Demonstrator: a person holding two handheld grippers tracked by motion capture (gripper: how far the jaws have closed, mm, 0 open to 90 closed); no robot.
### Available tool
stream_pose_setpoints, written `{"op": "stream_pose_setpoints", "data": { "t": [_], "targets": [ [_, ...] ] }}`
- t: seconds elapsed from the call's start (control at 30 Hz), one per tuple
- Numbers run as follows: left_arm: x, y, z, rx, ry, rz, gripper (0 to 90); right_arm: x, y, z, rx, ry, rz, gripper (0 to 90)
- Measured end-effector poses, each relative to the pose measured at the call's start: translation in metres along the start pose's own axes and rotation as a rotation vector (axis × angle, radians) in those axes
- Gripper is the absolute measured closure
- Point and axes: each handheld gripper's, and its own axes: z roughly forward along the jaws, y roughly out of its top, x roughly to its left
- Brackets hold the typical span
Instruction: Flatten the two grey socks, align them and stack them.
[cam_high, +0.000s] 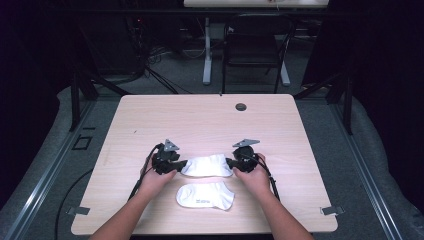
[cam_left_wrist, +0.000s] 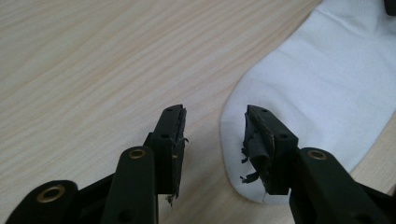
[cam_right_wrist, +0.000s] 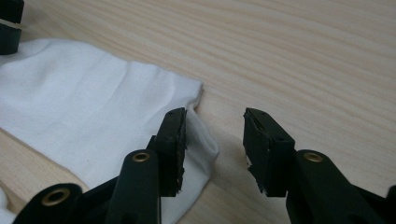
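1. High view: two white ankle socks on the wooden table (cam_high: 150, 115). The far sock (cam_high: 207, 165) lies between the left gripper (cam_high: 179, 164) and right gripper (cam_high: 229, 163). The near sock (cam_high: 206, 195) bears small grey print, unreadable.
2. Left gripper view: jaws spread, the sock's rounded end between them, unpinched.
3. Right gripper view: jaws spread at the sock's edge.

left hand-held gripper (cam_high: 181, 163): jaws parted, nothing pinched, pointing inward to the right | right hand-held gripper (cam_high: 229, 162): jaws parted, nothing pinched, pointing inward to the left | forearms: entering from the bottom edge, angled toward each other | hands: wrapped around gripper bodies, held low
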Motion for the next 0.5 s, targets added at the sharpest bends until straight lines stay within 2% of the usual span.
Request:
{"op": "stream_pose_setpoints", "data": {
  "t": [0.17, 0.4, 0.5],
  "targets": [
    [-0.0046, -0.0004, 0.0031, 0.021, -0.002, 0.028, 60.6, -0.0001, -0.0013, 0.002, 0.005, 0.007, 0.002, 59.4],
    [-0.0041, -0.0019, 0.0043, 0.014, -0.018, 0.015, 64.0, 0.0011, -0.0032, 0.0043, 0.017, 0.008, -0.007, 63.0],
    [-0.0034, -0.0054, 0.0044, -0.011, -0.028, -0.005, 66.7, 0.0015, -0.0036, 0.0044, 0.018, 0.011, -0.017, 65.2]
  ]
}}
